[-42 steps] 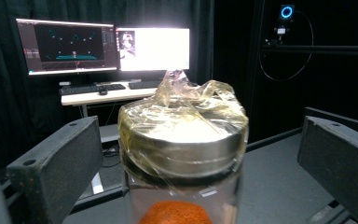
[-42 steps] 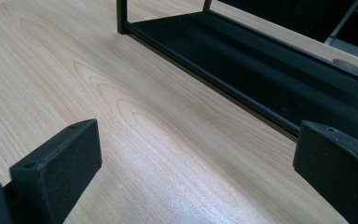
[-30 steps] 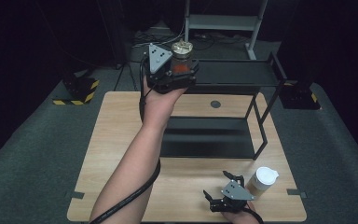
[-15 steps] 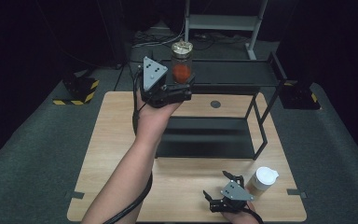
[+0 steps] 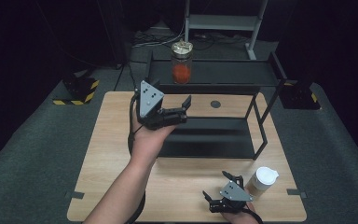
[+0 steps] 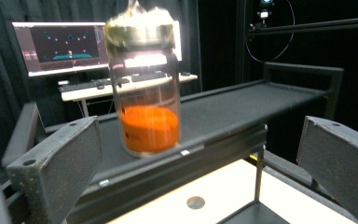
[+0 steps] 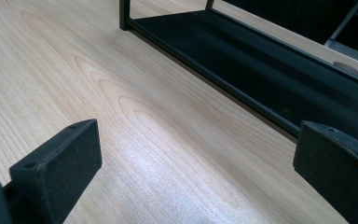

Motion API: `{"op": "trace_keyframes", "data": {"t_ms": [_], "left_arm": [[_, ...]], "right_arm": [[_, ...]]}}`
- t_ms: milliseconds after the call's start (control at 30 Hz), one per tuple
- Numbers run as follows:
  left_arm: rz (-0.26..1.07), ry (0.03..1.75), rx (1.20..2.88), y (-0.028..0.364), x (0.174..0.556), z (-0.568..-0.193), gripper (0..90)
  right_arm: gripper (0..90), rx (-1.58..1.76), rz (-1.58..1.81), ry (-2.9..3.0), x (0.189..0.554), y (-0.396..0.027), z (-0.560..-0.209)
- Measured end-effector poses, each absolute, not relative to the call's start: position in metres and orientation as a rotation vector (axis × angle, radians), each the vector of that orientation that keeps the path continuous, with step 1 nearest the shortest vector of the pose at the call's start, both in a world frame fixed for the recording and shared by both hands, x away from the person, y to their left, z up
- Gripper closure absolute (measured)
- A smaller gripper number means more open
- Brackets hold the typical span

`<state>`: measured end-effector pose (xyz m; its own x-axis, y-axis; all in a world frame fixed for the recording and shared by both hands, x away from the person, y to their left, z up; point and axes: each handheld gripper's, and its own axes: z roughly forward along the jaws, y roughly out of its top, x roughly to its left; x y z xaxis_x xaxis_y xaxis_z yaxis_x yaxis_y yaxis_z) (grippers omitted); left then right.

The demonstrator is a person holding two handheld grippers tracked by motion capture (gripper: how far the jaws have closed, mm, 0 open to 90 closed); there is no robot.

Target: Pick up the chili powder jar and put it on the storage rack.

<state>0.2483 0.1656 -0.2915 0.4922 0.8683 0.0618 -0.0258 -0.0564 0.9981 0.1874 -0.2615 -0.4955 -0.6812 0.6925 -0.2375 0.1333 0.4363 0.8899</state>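
Jar [image 5: 182, 62] upright on top shelf [image 5: 233, 73], ungripped.

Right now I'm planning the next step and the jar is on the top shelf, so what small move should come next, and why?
Probably bring the right gripper to the cup. The jar stands upright on the top shelf, and the left gripper hangs open, apart from it. The right gripper rests open on the table beside the cup, which no jaws touch.
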Motion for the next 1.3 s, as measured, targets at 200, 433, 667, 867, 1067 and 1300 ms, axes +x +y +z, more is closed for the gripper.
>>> {"op": "trace_keyframes", "data": {"t_ms": [200,433,667,867,1067,1300], "left_arm": [[0.855,0.795,1.457,0.172,0.237,-0.308,0.4],[0.849,0.799,1.473,0.179,0.227,-0.323,0.4],[0.847,0.826,1.501,0.190,0.217,-0.353,0.3],[0.837,0.832,1.530,0.197,0.209,-0.372,0.4],[0.817,0.852,1.571,0.201,0.201,-0.394,0.4],[0.803,0.880,1.632,0.201,0.191,-0.425,0.4]], "right_arm": [[0.0,0.688,1.224,2.098,0.187,-0.261,-0.496],[0.0,0.686,1.224,2.099,0.187,-0.261,-0.496],[0.0,0.682,1.223,2.098,0.186,-0.261,-0.496],[0.0,0.686,1.224,2.094,0.186,-0.261,-0.496],[0.0,0.685,1.223,2.096,0.186,-0.261,-0.496],[0.0,0.686,1.223,2.095,0.186,-0.261,-0.496]]}}
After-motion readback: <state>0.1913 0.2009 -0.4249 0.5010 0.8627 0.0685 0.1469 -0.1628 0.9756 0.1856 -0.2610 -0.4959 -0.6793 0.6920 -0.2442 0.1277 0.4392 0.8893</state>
